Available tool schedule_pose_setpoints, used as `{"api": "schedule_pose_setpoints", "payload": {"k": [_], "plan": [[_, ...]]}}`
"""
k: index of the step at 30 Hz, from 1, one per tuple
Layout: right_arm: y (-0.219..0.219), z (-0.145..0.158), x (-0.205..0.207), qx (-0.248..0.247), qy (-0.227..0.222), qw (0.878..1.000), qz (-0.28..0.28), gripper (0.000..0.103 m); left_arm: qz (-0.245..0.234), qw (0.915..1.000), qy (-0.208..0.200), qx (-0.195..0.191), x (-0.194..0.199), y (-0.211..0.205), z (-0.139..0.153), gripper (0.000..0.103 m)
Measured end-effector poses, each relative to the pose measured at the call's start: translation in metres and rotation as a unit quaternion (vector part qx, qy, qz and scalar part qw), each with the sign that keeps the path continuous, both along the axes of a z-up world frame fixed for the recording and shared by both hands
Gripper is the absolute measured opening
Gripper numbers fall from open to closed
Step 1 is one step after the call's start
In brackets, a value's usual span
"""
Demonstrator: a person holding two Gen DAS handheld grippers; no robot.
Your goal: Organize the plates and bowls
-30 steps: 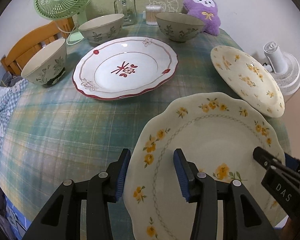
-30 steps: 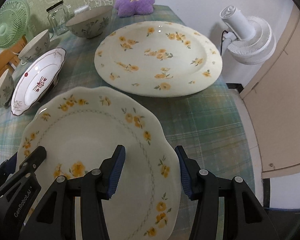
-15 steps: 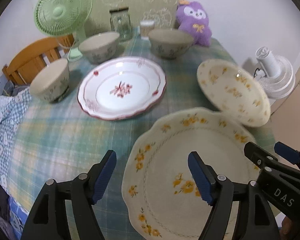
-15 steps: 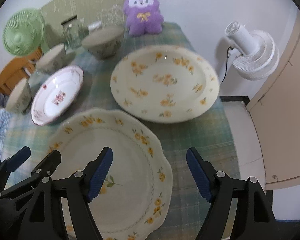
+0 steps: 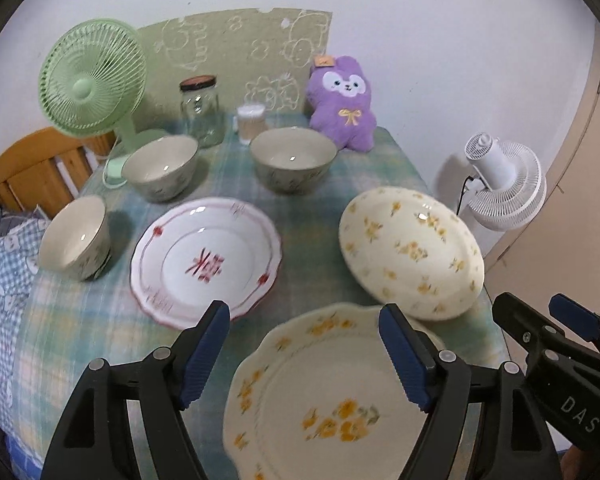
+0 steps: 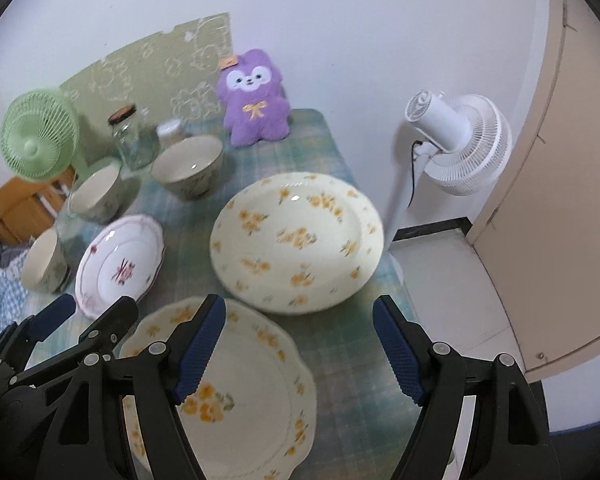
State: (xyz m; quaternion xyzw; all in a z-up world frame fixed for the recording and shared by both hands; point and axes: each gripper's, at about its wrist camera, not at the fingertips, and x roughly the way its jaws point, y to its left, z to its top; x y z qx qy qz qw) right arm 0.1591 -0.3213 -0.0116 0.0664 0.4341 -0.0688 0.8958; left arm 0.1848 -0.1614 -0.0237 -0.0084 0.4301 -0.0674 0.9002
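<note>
A scalloped cream plate [image 5: 332, 396] with yellow flowers is lying flat at the near edge of the plaid tablecloth [image 5: 92, 320], directly beneath both hand-held grippers. The left gripper [image 5: 304, 356] is hovering over the plate's left half with its blue ribbed pads spread wide and gripping nothing. The right gripper [image 6: 296, 348] is hanging over the plate's right rim, equally wide apart and empty; whether either one is touching the plate cannot be told.

Just beyond the scalloped plate, to its right, a smooth round cream plate [image 6: 296, 240] scattered with yellow blossoms is sitting near the table's right edge. Beyond the scalloped plate to the left, a glossy white plate [image 5: 206, 258] with a wavy red rim and a red centre motif is resting flat. Three beige ceramic bowls are standing upright farther out: one [image 5: 76, 238] left of the red-rimmed plate, one [image 5: 162, 168] behind it, and one [image 5: 294, 160] behind the scalloped plate, toward the middle of the table.

Behind the bowls are a clear glass jar [image 5: 202, 110], a small container of cotton swabs [image 5: 251, 122], a fuzzy purple plush toy [image 5: 342, 104] and a green table fan [image 5: 92, 80]. A white fan [image 6: 456, 144] is standing on the floor, right of the table.
</note>
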Motion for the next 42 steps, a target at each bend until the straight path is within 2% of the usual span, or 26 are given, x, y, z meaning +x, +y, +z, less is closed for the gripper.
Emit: {"api": "schedule_pose_setpoints", "payload": {"k": [9, 11, 15, 20, 22, 27, 29, 31, 33, 36, 42], "plan": [[-0.039, -0.008, 0.047, -0.005, -0.004, 1.000, 0.010, 0.079, 0.026, 0.9996, -0.006, 0.012, 0.041, -0.038, 0.001, 0.079], [-0.048, -0.013, 0.063, -0.017, -0.005, 1.000, 0.019, 0.079, 0.034, 0.9993, -0.001, 0.019, 0.054, -0.047, -0.005, 0.078], [-0.068, -0.030, 0.093, 0.001, 0.016, 0.999, 0.030, 0.079, 0.042, 0.9985, 0.020, 0.028, 0.080, -0.065, -0.022, 0.077], [-0.081, -0.051, 0.126, -0.006, 0.035, 0.998, 0.046, 0.077, 0.058, 0.9967, 0.042, 0.038, 0.102, -0.078, -0.043, 0.076], [-0.084, -0.059, 0.136, -0.006, 0.042, 0.998, 0.053, 0.074, 0.064, 0.9956, 0.055, 0.040, 0.111, -0.081, -0.054, 0.074], [-0.089, -0.079, 0.159, -0.006, 0.057, 0.996, 0.067, 0.072, 0.072, 0.9932, 0.076, 0.050, 0.127, -0.087, -0.073, 0.068], [-0.091, -0.087, 0.168, -0.006, 0.065, 0.996, 0.068, 0.068, 0.074, 0.9923, 0.084, 0.053, 0.133, -0.088, -0.079, 0.066], [-0.092, -0.093, 0.174, -0.005, 0.071, 0.995, 0.069, 0.067, 0.074, 0.9915, 0.091, 0.055, 0.138, -0.089, -0.084, 0.059], [-0.094, -0.099, 0.179, -0.002, 0.078, 0.995, 0.068, 0.067, 0.078, 0.9903, 0.105, 0.047, 0.142, -0.088, -0.087, 0.046], [-0.094, -0.107, 0.185, 0.000, 0.090, 0.994, 0.063, 0.065, 0.081, 0.9885, 0.121, 0.039, 0.148, -0.088, -0.092, 0.044], [-0.097, -0.117, 0.192, -0.006, 0.106, 0.993, 0.059, 0.057, 0.075, 0.9894, 0.116, 0.046, 0.149, -0.094, -0.096, 0.046]]}}
